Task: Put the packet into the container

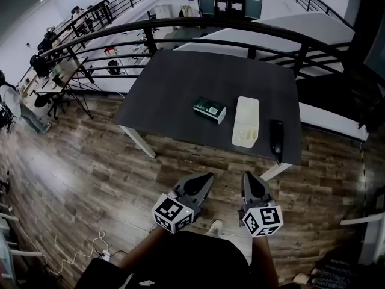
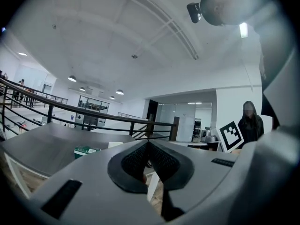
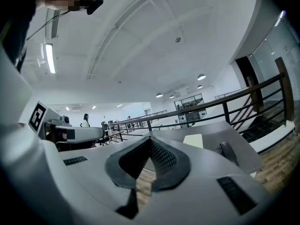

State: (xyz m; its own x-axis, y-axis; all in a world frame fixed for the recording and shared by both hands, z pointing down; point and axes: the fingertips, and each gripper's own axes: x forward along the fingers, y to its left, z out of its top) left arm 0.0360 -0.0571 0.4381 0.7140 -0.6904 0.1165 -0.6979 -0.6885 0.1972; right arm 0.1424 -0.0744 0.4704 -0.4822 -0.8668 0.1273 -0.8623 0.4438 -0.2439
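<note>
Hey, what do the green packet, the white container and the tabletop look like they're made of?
Packet: likely printed cardboard, crisp boxy edges. Container: probably matte white plastic, rounded moulded rim. Tabletop: dark matte laminate or painted board; can't tell which.

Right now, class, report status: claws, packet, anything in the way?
Left claw, right claw shut, empty, short of the table. Packet lies beside container, not touching. Path clear.

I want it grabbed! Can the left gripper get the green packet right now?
Probably not yet: the left gripper hangs short of the table, jaws together. Nothing blocks the green packet, though.
</note>
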